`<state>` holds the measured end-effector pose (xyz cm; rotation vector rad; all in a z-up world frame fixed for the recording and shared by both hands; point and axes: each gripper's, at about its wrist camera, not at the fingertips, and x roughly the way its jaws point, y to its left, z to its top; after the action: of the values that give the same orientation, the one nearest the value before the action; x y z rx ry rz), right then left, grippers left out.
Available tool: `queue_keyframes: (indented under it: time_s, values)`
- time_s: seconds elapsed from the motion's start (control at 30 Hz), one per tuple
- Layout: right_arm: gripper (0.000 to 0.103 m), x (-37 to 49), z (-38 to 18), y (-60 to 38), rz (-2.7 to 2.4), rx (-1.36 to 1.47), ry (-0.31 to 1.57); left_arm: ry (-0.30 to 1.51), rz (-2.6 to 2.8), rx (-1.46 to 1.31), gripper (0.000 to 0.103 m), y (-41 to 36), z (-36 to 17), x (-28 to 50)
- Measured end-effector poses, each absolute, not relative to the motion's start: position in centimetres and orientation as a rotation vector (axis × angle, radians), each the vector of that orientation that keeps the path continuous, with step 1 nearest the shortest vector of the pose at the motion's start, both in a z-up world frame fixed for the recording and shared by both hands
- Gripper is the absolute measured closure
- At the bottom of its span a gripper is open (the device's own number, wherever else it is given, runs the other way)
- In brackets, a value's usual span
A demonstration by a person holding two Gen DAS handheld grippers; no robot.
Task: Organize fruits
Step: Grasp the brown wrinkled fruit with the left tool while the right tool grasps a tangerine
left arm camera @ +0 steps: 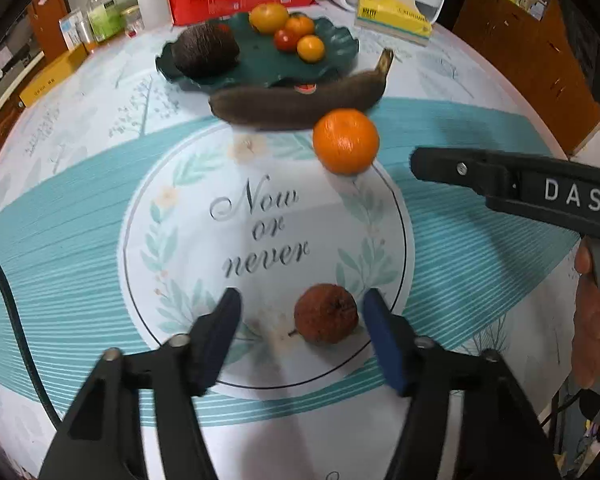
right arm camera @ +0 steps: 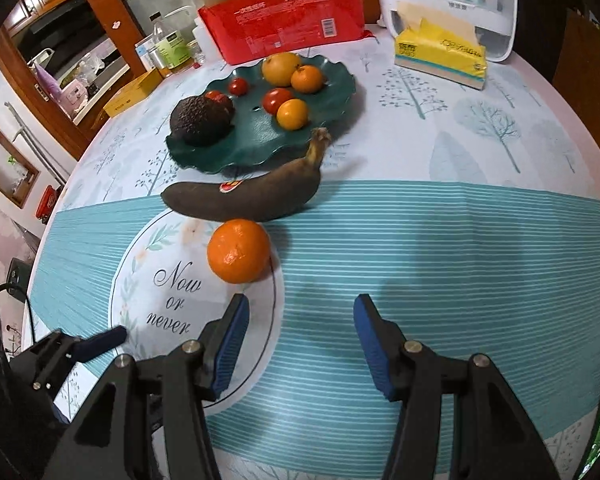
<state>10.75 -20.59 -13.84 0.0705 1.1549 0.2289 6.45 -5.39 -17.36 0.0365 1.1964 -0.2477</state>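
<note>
A shrivelled brown fruit [left arm camera: 326, 314] lies on the round "Now or never" print, between the fingers of my left gripper [left arm camera: 303, 295]. It sits close to the right pad, with a clear gap to the left pad, so the gripper is open. An orange [right arm camera: 239, 251] rests just ahead and left of my right gripper [right arm camera: 302, 300], which is open and empty. A blackened banana [right arm camera: 252, 196] lies beyond the orange, in front of a dark green wavy plate [right arm camera: 332, 92]. The plate holds a dark avocado [right arm camera: 200, 120], tomatoes and several small orange and yellow fruits.
At the table's far edge stand a red package [right arm camera: 284, 20], a yellow tissue box [right arm camera: 440, 56], a white appliance [right arm camera: 496, 8] and bottles [right arm camera: 168, 48]. A black cable [left arm camera: 16, 320] runs at the left. A hand [left arm camera: 592, 320] holds the right gripper's handle.
</note>
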Motion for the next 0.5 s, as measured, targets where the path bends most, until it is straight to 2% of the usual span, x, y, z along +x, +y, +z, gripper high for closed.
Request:
queue_keyframes:
  time_s: [0.07,0.13,0.5]
  values:
    - [0.048,10.8,-14.1,-20.1,0.239,0.071,1.155,1.211,-0.249,0.025,0.055,-5.4,-17.8,6.4]
    - [0.048,11.1,-14.2,-19.5,0.255,0.072,1.153,1.197,-0.253,0.021,0.067,-5.4,-17.7,6.2]
    - [0.048,13.3,-15.5,-16.7,0.295,0.026,1.148,1.186,-0.185,-0.052,0.073,-2.4,-17.1,6.4]
